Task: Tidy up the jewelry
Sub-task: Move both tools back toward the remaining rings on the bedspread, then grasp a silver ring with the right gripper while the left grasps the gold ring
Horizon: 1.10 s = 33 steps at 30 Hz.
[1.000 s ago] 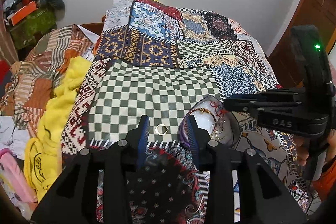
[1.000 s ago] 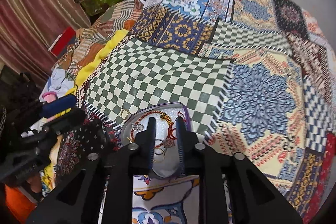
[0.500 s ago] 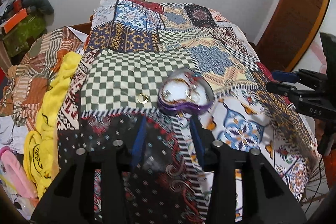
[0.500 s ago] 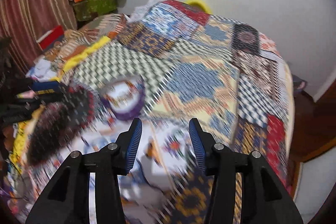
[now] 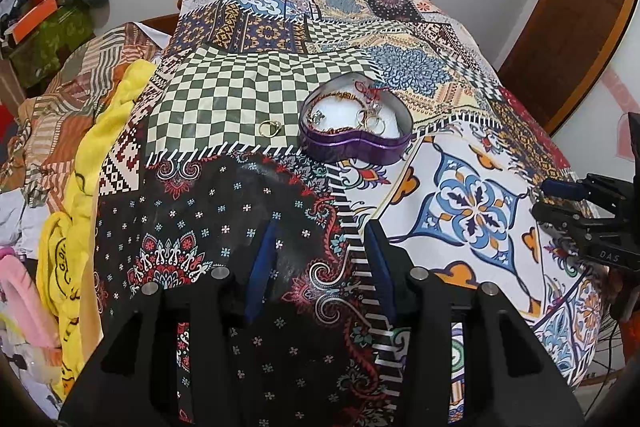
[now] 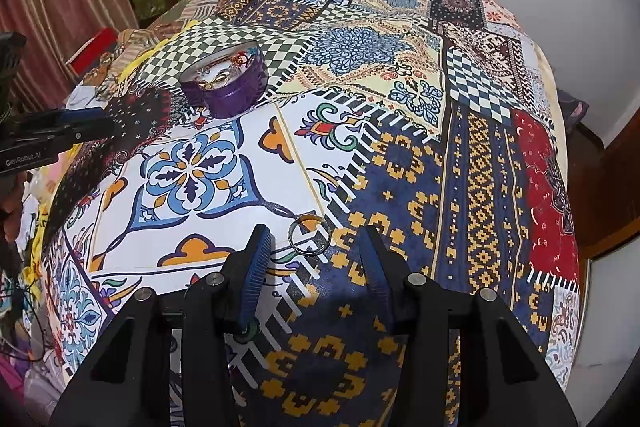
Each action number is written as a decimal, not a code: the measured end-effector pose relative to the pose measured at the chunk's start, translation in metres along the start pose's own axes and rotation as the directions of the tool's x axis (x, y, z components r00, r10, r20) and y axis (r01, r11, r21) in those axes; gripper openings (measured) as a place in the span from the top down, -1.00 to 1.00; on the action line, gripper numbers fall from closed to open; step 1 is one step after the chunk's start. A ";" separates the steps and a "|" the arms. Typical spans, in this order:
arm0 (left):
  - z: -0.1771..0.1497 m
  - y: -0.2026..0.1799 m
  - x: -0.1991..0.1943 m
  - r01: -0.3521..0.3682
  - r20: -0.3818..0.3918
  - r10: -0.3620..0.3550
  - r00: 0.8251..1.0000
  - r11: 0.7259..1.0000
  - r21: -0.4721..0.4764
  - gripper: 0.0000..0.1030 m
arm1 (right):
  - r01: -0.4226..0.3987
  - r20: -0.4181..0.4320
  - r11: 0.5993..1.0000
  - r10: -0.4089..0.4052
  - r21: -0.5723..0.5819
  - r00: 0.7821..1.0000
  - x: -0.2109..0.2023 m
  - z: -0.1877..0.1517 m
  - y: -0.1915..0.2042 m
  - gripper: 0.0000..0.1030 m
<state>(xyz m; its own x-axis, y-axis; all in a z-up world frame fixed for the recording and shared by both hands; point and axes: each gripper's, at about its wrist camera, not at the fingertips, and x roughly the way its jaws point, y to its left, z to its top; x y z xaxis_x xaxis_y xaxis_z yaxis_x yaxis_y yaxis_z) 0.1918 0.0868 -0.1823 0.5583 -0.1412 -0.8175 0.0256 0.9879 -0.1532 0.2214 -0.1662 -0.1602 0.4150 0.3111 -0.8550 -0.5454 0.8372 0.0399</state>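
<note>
The right gripper [image 6: 316, 251] is closing, its jaws still apart and grasping nothing, around 1 thin silver ring [image 6: 310, 235] on the quilt [image 6: 460, 155]. The left gripper [image 5: 320, 255] is released and empty. A gold ring [image 5: 270, 127] lies just left of the purple heart-shaped tin [image 5: 356, 131] of jewelry.

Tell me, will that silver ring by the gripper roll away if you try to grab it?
Probably not: the silver ring lies flat on the soft bedspread. Its thin, smooth band might slip between the closing right gripper fingers. It looks light, so a nudge could slide it.
</note>
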 end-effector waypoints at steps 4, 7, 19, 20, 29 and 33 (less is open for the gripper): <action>0.003 0.003 0.003 -0.013 0.003 0.013 1.000 1.000 0.002 0.13 | -0.016 0.001 1.000 0.016 -0.014 1.000 0.000 0.002 0.004 0.61; 0.008 0.008 0.007 -0.019 0.006 0.019 1.000 1.000 -0.002 0.13 | -0.008 0.014 0.999 0.008 -0.034 1.000 0.000 0.005 0.009 0.62; 0.045 0.039 0.060 -0.062 -0.033 0.061 0.998 0.998 -0.030 0.13 | -0.050 0.094 0.999 0.052 -0.021 0.994 0.009 0.055 0.013 0.62; 0.048 0.040 0.065 -0.064 -0.033 0.063 0.997 0.998 -0.025 0.13 | -0.059 0.095 0.998 0.061 -0.016 0.994 0.012 0.059 0.012 0.62; 0.070 0.045 0.102 -0.034 -0.069 0.035 0.997 0.999 0.016 0.34 | -0.078 0.100 0.997 0.080 -0.023 0.992 0.027 0.082 0.013 0.61; 0.072 0.039 0.110 -0.046 -0.057 0.049 0.997 0.997 0.055 0.43 | -0.082 0.093 0.996 0.085 -0.042 0.992 0.032 0.085 0.017 0.61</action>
<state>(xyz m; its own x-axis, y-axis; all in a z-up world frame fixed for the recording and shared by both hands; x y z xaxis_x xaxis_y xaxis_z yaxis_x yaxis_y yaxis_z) 0.3140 0.1149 -0.2376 0.5109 -0.0957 -0.8543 0.0454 0.9954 -0.0844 0.2870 -0.1036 -0.1431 0.4327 0.4217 -0.7968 -0.6078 0.7893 0.0876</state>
